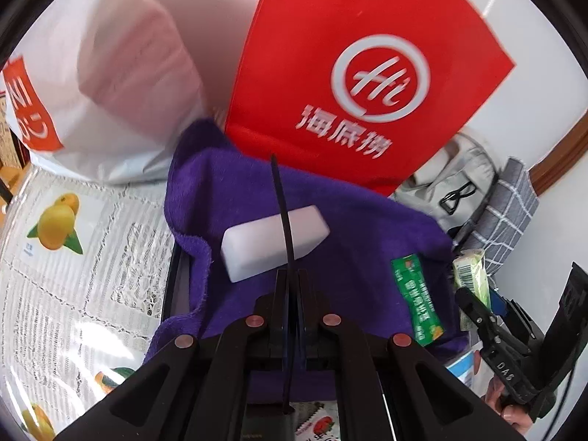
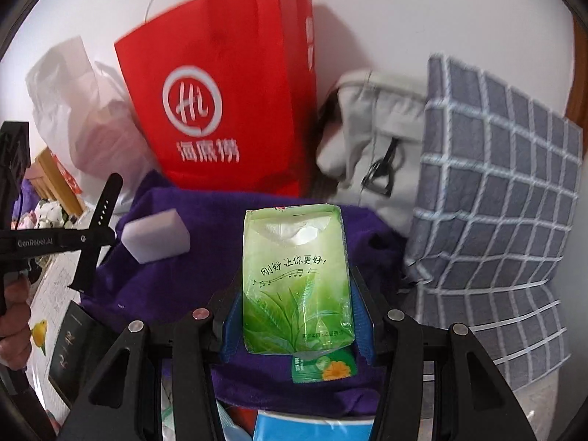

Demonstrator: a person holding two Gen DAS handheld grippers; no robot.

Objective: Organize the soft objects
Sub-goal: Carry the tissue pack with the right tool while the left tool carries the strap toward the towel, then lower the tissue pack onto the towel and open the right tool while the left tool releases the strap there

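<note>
Right tool: clamped on green tissue pack, not yet placed; left tool: together, empty; ahead, white sponge awaits on purple towel.

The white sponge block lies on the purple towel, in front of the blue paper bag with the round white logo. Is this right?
Not quite: the paper bag is red, not blue. The right wrist view shows it clearly, standing behind the purple towel with its round white logo facing the camera. The rest holds: the white sponge block does lie on the towel, in front of that bag.
</note>
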